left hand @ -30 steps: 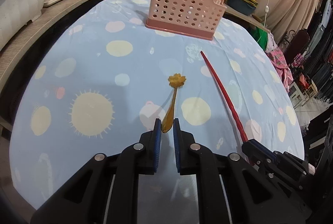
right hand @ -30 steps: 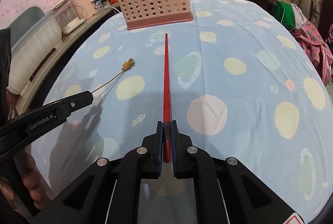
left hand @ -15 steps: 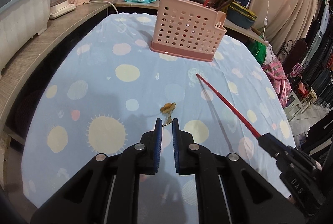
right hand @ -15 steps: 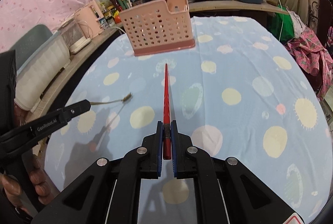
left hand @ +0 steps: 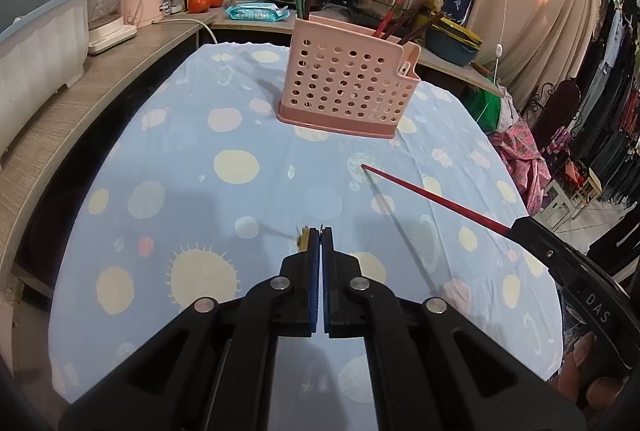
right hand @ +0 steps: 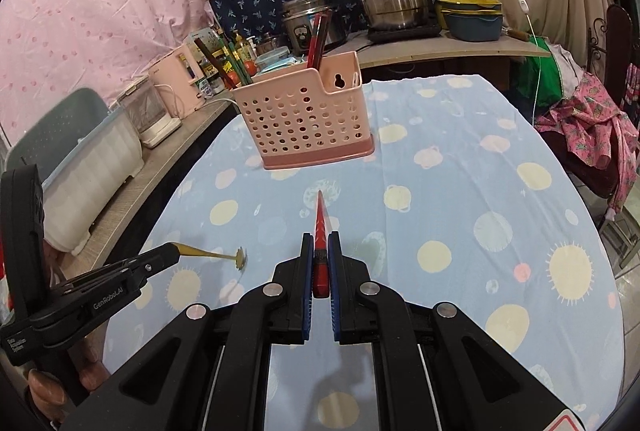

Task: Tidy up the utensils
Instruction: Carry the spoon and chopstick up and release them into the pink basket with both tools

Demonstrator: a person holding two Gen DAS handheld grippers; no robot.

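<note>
My left gripper (left hand: 321, 231) is shut on a small gold fork (right hand: 214, 254) with a flower-shaped end and holds it level above the cloth; in the left wrist view only a bit of the fork (left hand: 304, 235) shows beside the pads. My right gripper (right hand: 320, 243) is shut on a red chopstick (right hand: 320, 221), lifted and pointing toward the pink perforated utensil basket (right hand: 306, 121). The chopstick (left hand: 432, 195) and basket (left hand: 348, 83) also show in the left wrist view. Several chopsticks stand in the basket.
The table has a light blue cloth (left hand: 240, 167) with pale dots and suns. A counter (left hand: 100, 71) runs along the left and back with pots, a pink appliance, bottles and tomatoes. Clothes and a chair are to the right.
Both grippers have risen off the cloth with their utensils. The fork and the chopstick went from lying on the table to held in the air, nearer the basket.
</note>
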